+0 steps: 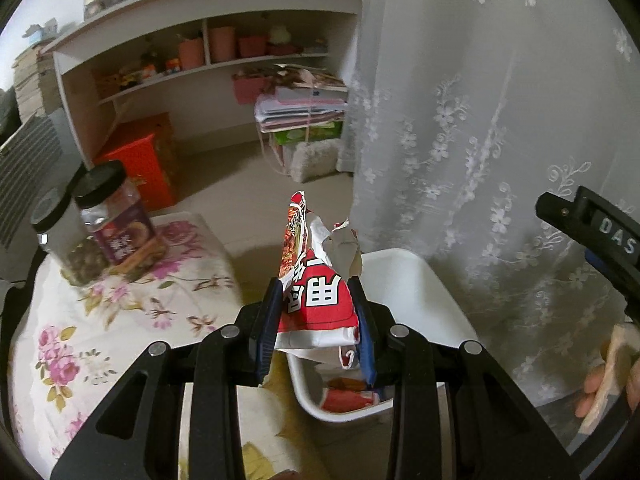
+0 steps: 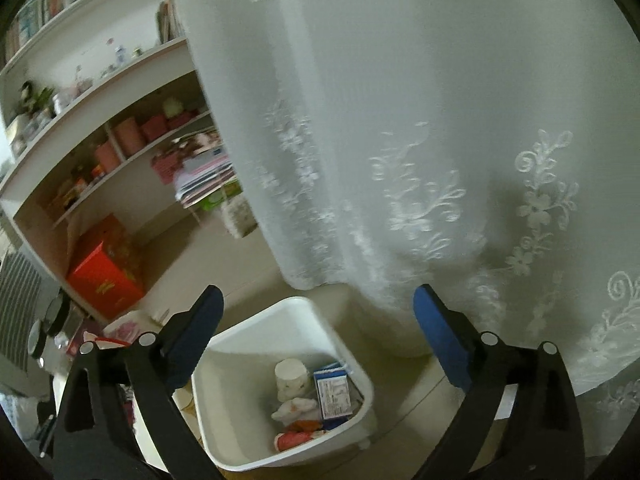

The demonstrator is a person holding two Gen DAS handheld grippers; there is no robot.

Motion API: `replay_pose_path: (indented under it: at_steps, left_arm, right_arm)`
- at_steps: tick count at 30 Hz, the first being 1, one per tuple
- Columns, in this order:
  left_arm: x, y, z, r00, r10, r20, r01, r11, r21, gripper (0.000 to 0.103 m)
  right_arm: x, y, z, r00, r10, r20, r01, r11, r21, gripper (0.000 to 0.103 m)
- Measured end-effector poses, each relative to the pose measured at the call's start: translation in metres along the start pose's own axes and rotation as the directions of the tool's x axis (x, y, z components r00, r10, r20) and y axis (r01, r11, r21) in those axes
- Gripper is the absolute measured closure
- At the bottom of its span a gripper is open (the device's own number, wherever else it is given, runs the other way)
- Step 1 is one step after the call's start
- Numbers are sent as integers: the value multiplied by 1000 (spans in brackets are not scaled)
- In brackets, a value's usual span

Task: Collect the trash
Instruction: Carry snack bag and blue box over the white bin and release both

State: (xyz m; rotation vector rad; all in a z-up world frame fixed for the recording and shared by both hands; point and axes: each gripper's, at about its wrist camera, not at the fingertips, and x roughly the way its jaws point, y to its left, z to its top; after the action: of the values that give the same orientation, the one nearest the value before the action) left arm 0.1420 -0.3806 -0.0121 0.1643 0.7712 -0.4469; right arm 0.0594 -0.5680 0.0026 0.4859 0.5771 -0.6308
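My left gripper is shut on a torn red and white snack wrapper and holds it above the near rim of a white bin on the floor. My right gripper is open and empty, above the same white bin. In the bin lie a white paper cup, a small blue carton, crumpled tissue and red wrappers. The right gripper's body shows at the right edge of the left wrist view.
A flowered cloth covers the table at the left, with two black-lidded jars on it. A lace curtain hangs right behind the bin. A shelf unit, a red box and stacked papers stand beyond.
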Motion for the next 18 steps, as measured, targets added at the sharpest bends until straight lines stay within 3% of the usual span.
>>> replay_pose_path:
  at_steps: [14, 18]
  left_arm:
    - [30, -24, 5, 997, -55, -60, 55, 998, 2, 68]
    - [37, -28, 2, 993, -78, -91, 80, 997, 16, 54]
  right_arm:
    - [1, -27, 4, 997, -82, -2, 82, 996, 25, 7]
    - [2, -30, 4, 996, -88, -11, 88, 996, 20, 7]
